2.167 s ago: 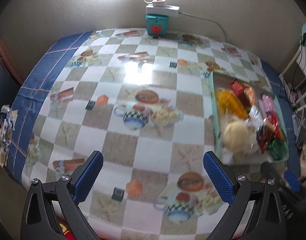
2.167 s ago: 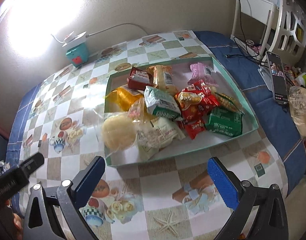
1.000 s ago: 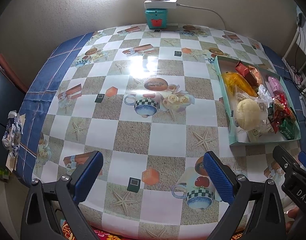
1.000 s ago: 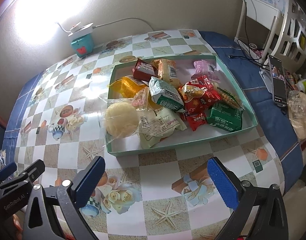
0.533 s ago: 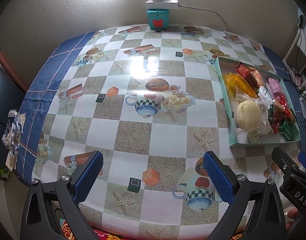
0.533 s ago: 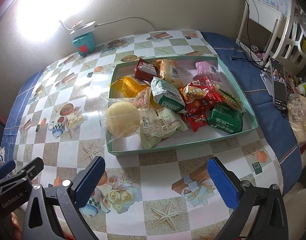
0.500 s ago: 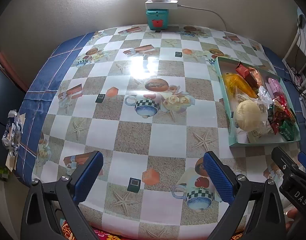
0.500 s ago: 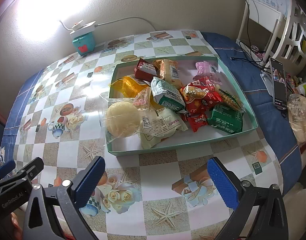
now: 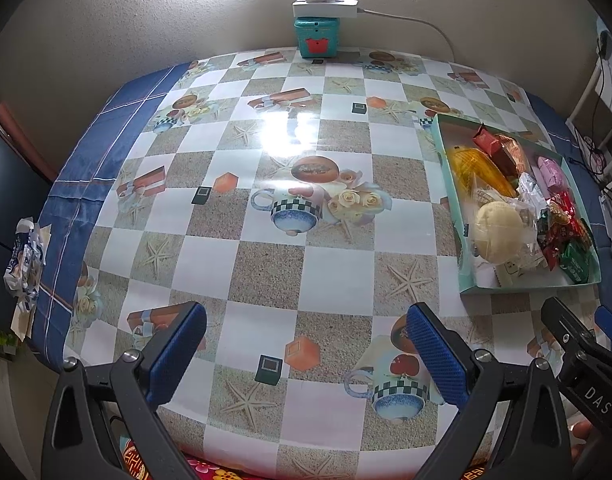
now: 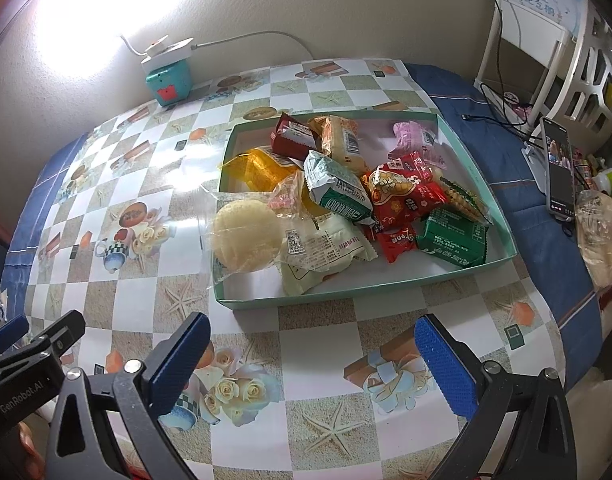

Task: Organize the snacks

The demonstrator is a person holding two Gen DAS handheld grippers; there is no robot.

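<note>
A shallow teal box (image 10: 346, 295) on the patterned tablecloth holds several wrapped snacks: a round pale bun in clear wrap (image 10: 245, 236), a yellow pack (image 10: 257, 168), a green-and-white pack (image 10: 338, 188), red packs (image 10: 402, 188), a green pack (image 10: 454, 240) and a pink pack (image 10: 410, 136). The box also shows at the right of the left wrist view (image 9: 526, 284). My right gripper (image 10: 310, 364) is open and empty, just short of the box's near wall. My left gripper (image 9: 306, 352) is open and empty over bare tablecloth, left of the box.
A teal cube with a white power strip on it (image 9: 316, 36) stands at the back wall. A phone on a stand (image 10: 558, 168) and a bagged item (image 10: 602, 232) lie right of the box. Crumpled wrapping (image 9: 23, 264) hangs at the table's left edge.
Both grippers drew back a little over the first second, then stayed nearly still. The box and snacks have not moved.
</note>
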